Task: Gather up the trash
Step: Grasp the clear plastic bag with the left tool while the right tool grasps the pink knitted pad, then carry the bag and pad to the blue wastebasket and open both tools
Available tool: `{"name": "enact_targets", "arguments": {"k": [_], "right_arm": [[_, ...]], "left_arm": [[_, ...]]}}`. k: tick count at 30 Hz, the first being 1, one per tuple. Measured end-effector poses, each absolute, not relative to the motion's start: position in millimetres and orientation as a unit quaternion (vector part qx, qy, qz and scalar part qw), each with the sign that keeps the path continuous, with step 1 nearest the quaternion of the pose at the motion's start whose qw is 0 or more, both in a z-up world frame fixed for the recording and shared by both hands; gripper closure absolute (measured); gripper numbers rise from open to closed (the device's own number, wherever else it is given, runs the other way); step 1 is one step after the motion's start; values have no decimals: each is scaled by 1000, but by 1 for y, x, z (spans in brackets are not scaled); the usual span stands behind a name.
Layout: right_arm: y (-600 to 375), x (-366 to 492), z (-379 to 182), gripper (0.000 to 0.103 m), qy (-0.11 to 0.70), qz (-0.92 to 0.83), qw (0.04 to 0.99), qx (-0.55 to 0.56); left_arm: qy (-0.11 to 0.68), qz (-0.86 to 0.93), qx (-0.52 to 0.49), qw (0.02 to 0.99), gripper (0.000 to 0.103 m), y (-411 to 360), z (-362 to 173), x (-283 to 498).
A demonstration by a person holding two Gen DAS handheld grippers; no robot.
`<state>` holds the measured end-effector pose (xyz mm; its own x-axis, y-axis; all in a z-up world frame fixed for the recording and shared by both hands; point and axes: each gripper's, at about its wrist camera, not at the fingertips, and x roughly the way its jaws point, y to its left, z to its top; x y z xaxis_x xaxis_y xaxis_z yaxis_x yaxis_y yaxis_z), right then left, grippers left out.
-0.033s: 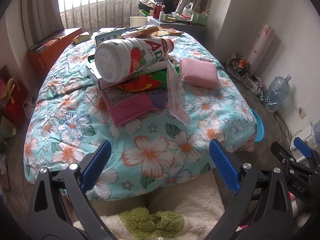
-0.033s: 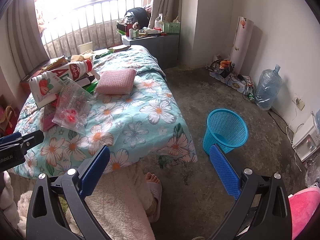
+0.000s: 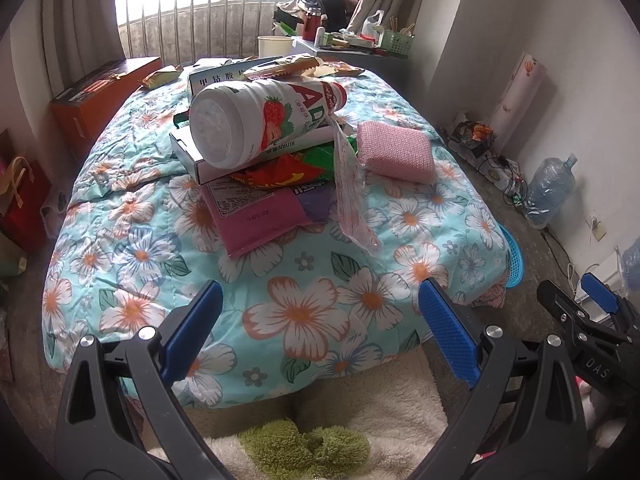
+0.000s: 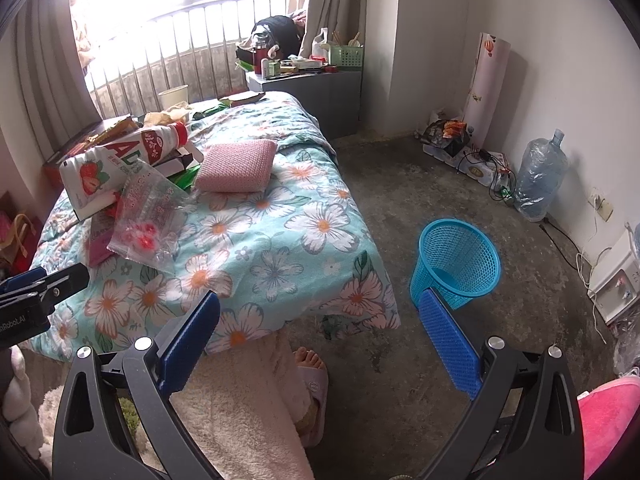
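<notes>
both grippers, left gripper [image 3: 320, 320] and right gripper [image 4: 320, 332], gape wide, holding nothing. one strawberry bottle [image 3: 264, 120], one clear bag [image 3: 352, 196] and one pink packet [image 3: 260, 220] lie piled on the bed [image 3: 304, 312]; one blue basket [image 4: 460, 264] stands on the floor beside it.

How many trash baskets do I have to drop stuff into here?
1: a blue mesh wastebasket standing upright on the concrete floor by the bed's near right corner. In the left wrist view the bed hides all but its rim.
</notes>
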<state>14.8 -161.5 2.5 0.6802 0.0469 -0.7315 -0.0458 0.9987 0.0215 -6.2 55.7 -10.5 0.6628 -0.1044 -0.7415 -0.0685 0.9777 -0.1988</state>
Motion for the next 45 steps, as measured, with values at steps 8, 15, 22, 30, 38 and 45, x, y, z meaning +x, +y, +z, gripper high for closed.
{"name": "enact_targets", "arguments": {"k": [8, 15, 22, 30, 38, 45], "right_arm": [[-161, 89, -16, 6, 436, 127, 880, 143], [-166, 180, -43, 22, 465, 176, 829, 256], [-155, 241, -81, 40, 497, 172, 805, 276], [-150, 242, -81, 67, 498, 195, 798, 276], [-197, 198, -54, 73, 436, 187, 817, 327], [-304, 139, -30, 73, 353, 108, 844, 389]], "left_arm": [[352, -75, -120, 925, 9, 78, -15, 14], [363, -115, -120, 917, 30, 73, -25, 58], [420, -122, -99, 894, 61, 60, -51, 89], [436, -120, -74, 889, 90, 53, -60, 91], [412, -126, -48, 901, 101, 41, -35, 76], [372, -191, -13, 908, 103, -12, 3, 78]]}}
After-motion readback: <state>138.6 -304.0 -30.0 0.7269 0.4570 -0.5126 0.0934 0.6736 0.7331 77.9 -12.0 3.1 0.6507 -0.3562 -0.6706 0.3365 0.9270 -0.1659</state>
